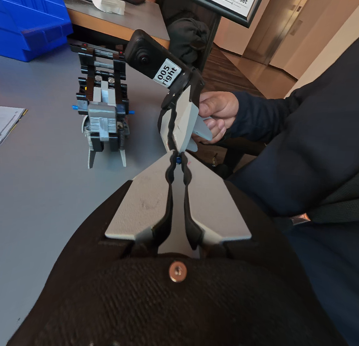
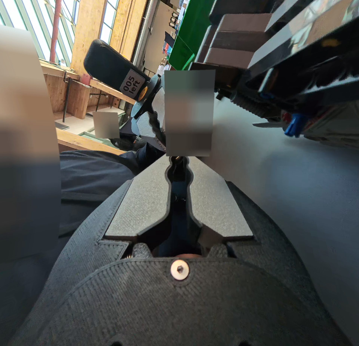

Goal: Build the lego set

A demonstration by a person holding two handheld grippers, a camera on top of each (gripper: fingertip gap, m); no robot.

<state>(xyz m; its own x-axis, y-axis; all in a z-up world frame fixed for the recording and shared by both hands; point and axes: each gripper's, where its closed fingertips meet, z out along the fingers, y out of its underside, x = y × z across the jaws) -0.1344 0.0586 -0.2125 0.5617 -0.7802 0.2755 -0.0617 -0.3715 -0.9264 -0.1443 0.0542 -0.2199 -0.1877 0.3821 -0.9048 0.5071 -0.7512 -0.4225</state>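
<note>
**Grippers meet tip to tip over a blue pin**

Left gripper (image 1: pixel 178 158) pinches a small blue pin (image 1: pixel 178 160). Right gripper (image 1: pixel 173 146), white-labelled, meets it at twelve o'clock, fingertips together. The lego model (image 1: pixel 103 103) stands on the grey table (image 1: pixel 38 181) at ten o'clock.

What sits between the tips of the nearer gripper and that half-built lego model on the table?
Only bare grey table, as the left wrist view shows. The left gripper pinches a small blue piece, and the lego model stands apart to its left.

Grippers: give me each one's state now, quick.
Left gripper: shut on a small blue pin.
Right gripper: nearly shut, something small and tan at its tips; a grip cannot be told.
</note>
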